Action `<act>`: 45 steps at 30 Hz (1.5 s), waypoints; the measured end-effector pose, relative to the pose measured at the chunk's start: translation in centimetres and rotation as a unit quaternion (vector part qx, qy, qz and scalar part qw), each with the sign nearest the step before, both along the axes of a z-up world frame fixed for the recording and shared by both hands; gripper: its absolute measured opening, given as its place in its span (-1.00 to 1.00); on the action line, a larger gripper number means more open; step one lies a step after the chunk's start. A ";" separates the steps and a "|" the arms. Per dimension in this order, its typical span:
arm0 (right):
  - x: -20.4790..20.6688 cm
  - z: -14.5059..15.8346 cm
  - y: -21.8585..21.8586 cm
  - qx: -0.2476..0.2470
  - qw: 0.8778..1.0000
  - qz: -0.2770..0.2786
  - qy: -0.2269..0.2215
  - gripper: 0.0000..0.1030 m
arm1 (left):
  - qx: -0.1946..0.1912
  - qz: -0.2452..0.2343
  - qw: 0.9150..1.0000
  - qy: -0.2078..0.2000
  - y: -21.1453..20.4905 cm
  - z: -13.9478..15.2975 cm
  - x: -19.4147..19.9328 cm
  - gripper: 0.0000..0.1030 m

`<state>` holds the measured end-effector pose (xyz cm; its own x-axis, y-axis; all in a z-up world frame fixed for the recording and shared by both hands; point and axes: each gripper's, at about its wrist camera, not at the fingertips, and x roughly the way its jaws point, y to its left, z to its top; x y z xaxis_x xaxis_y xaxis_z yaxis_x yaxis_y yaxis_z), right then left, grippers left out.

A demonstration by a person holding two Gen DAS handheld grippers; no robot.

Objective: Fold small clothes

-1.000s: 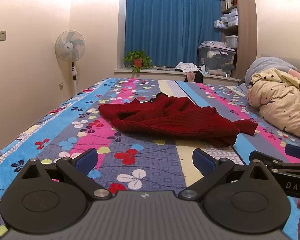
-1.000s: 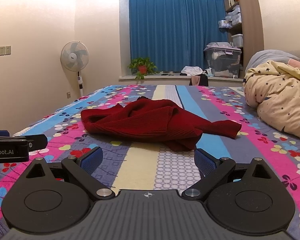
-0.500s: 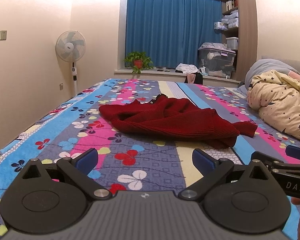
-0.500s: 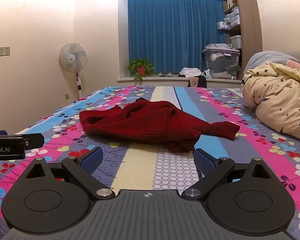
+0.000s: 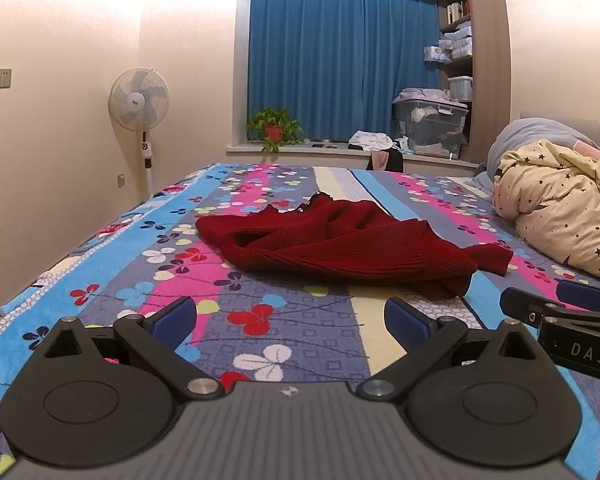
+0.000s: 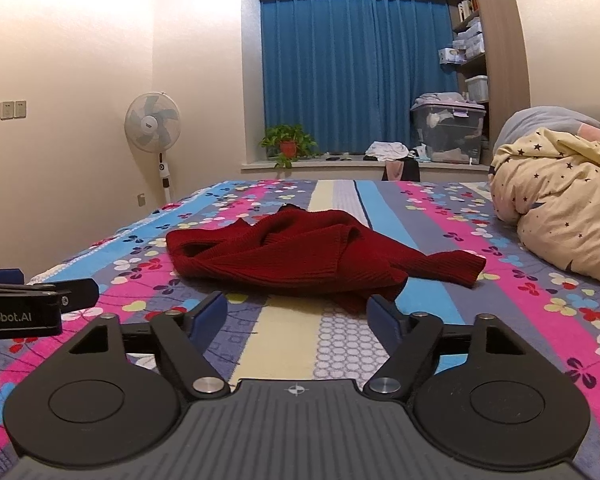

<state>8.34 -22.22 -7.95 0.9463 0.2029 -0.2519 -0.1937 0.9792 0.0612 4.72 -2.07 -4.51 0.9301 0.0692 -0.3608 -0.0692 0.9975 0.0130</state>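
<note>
Centrally, the sweater (image 5: 340, 240) lies crumpled mid-frame on the bed (image 5: 260, 320), its long axis running left to right, one sleeve trailing toward the right. Bare bedspread surrounds it on every side; a quilt (image 5: 560, 208) heaps at the right edge. Left tongs (image 5: 290, 316) gape wide, empty, well short of it. Right tongs (image 6: 296, 314) have just been narrowing, nothing between them, still apart.

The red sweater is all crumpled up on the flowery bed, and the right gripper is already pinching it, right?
Not quite. The red sweater does lie crumpled on the flowery bed, but the right gripper isn't pinching it. Its jaws have just been closing with nothing between them, short of the sweater, as the right wrist view shows.
</note>
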 end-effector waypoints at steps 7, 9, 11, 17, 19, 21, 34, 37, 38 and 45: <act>0.2 0.2 0.1 0.006 1.000 0.007 0.016 0.48 | -0.001 -0.002 1.000 -0.003 -0.1 0.1 -0.2 0.95; 0.4 0.2 0.1 0.007 1.000 0.008 0.022 0.48 | -0.001 -0.003 1.000 -0.004 -0.2 0.1 -0.2 0.95; 0.4 0.2 0.1 0.008 1.000 0.006 0.022 0.48 | 0.001 -0.004 1.000 -0.007 -0.3 0.1 -0.3 0.90; 0.8 0.0 -0.3 0.002 1.000 0.002 0.022 0.49 | 0.018 -0.009 1.000 -0.020 -0.5 -0.5 -0.4 0.44; 1.0 0.1 -0.3 -0.005 1.000 0.001 0.017 0.49 | 0.026 -0.016 0.999 -0.018 -0.6 -0.9 -0.3 0.03; 1.5 0.4 -0.7 0.000 1.000 0.001 0.020 0.41 | 0.021 -0.021 1.000 -0.010 -0.4 -1.1 0.1 -0.19; 5.6 0.8 -5.7 0.094 0.994 0.002 0.063 -0.33 | -0.089 -0.010 0.992 0.088 -0.6 -2.1 15.4 -0.32; 6.2 0.5 -5.8 0.096 0.993 0.010 0.074 -0.18 | -0.114 0.012 0.987 0.113 -1.7 -3.7 20.8 0.37; 6.4 0.4 -5.8 0.095 0.992 0.015 0.079 -0.18 | -0.125 0.025 0.985 0.118 -1.9 -4.4 22.5 0.46; 7.3 0.6 -5.9 0.083 0.993 0.030 0.085 -0.14 | -0.261 0.118 0.944 0.162 -1.5 -8.3 32.5 0.60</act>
